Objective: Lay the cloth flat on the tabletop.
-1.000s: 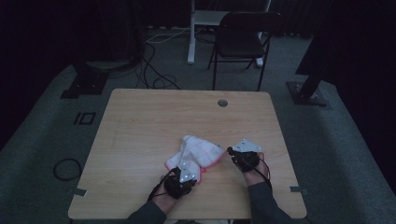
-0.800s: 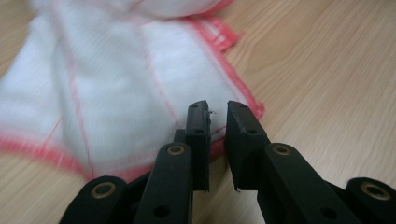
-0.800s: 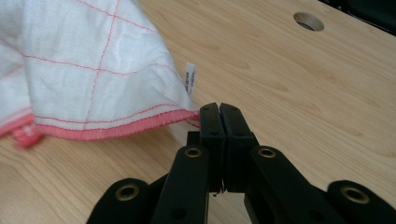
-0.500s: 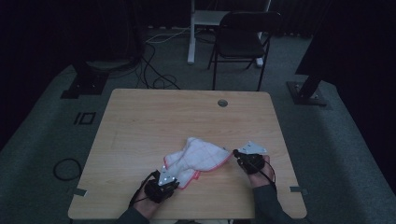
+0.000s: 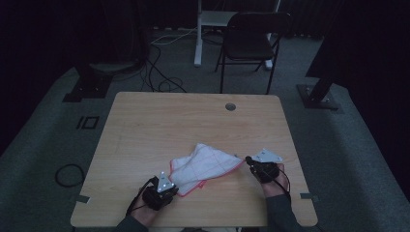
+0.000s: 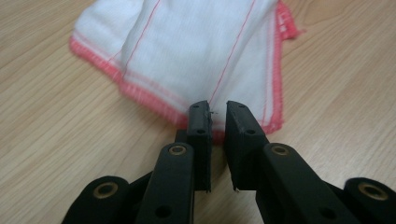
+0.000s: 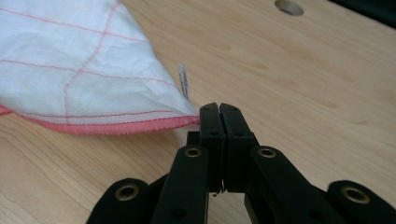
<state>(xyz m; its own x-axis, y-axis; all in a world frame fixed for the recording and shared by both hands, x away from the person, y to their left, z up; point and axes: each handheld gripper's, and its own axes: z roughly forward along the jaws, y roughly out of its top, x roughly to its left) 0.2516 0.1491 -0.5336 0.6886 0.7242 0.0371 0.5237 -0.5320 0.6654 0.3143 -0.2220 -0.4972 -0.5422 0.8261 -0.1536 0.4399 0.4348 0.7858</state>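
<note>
Standing a narrow slit apart on the left gripper (image 6: pixel 217 109), black jaws nosing against the red hem of the white cloth (image 6: pixel 201 42) without visibly pinching it; pressing fully together on the right gripper (image 7: pixel 219 109), with the cloth's far corner meeting the tips, though hard telling whether any fabric is caught between them. Lying spread and partly folded near the front of the wooden table (image 5: pixel 169 121), between the two grippers, corners pointing toward each. Risking, probably, a miss on the left: closing on bare wood just short of the hem, or catching one layer alone and leaving the fold underneath dragging. Risking on the right a thin corner slipping free under any pull, or the small white label (image 7: pixel 183 80) getting nipped instead. Sitting close to the near table edge, so little room for drawing back; offering plenty of bare wood ahead toward the round hole (image 7: pixel 288 6) and out to both sides.
</note>
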